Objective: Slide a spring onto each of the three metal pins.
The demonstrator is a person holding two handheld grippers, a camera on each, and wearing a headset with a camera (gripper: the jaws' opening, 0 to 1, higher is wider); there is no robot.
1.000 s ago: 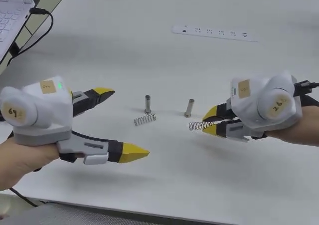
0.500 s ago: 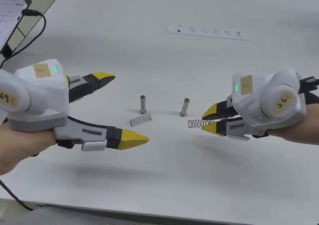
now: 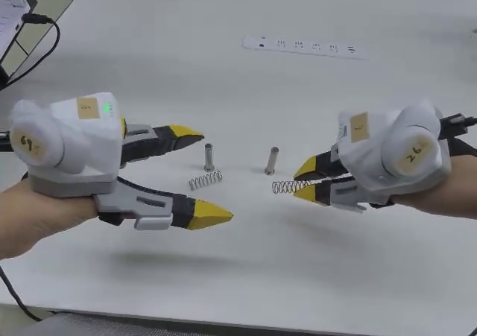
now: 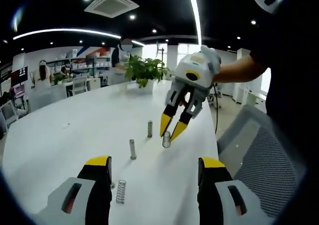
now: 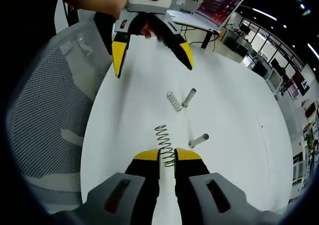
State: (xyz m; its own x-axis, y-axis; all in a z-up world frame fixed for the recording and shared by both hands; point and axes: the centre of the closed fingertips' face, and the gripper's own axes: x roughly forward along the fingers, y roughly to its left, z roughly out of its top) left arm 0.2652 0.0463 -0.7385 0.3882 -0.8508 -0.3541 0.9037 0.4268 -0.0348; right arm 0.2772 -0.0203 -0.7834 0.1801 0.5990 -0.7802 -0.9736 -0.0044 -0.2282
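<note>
Steel pins counted at two, against the task's three: first pin [image 3: 209,157] upright just behind the loose spring [image 3: 205,180] on the worktop [image 3: 246,276], second pin [image 3: 272,160] upright to that spring's right, both bare, so seemingly nothing threaded yet. Springs counted at two: loose spring lying flat, second spring [image 3: 282,187] to its right, pinched at one end in the right claw [image 3: 298,185]. Spread wide and empty, left claw [image 3: 215,176] near the loose spring.

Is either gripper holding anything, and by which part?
The right gripper pinches a spring by one end; the rest sticks out past its tips. The left gripper is open, holding nothing.
</note>
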